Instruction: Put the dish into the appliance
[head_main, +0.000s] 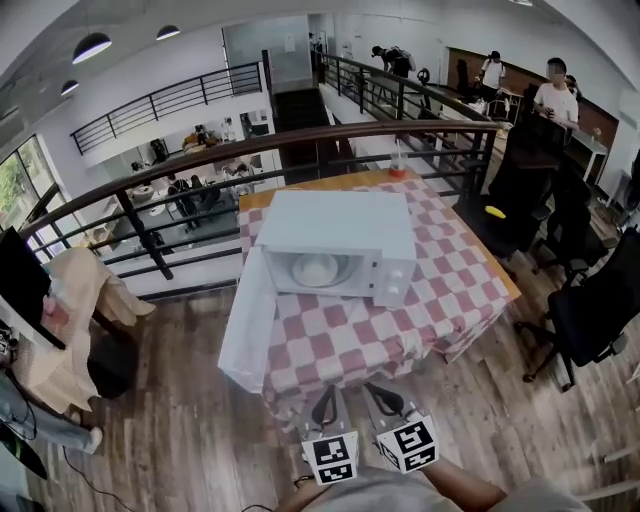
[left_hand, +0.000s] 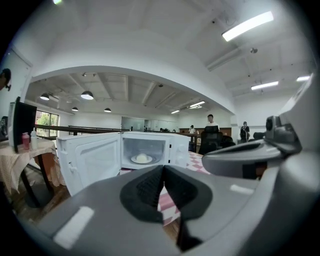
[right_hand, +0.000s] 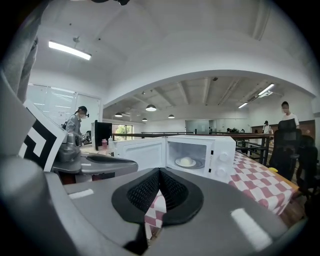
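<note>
A white microwave (head_main: 345, 225) stands on the red-checked tablecloth (head_main: 350, 340) with its door (head_main: 247, 320) swung open to the left. A white dish (head_main: 317, 269) holding a pale mound sits inside the cavity. Both grippers hover side by side just off the table's near edge, pointing at the oven: left gripper (head_main: 323, 405), right gripper (head_main: 383, 399). In the left gripper view the left gripper (left_hand: 163, 172) is shut and empty, with the dish (left_hand: 142, 158) far ahead. In the right gripper view the right gripper (right_hand: 159, 175) is likewise shut on nothing, the dish (right_hand: 187, 162) beyond it.
A metal railing (head_main: 300, 140) runs behind the table, over a drop to a lower floor. Black office chairs (head_main: 590, 310) stand to the right. A red cup (head_main: 397, 171) sits at the table's far edge. A cloth-draped table (head_main: 80, 290) is at the left. Several people stand far back.
</note>
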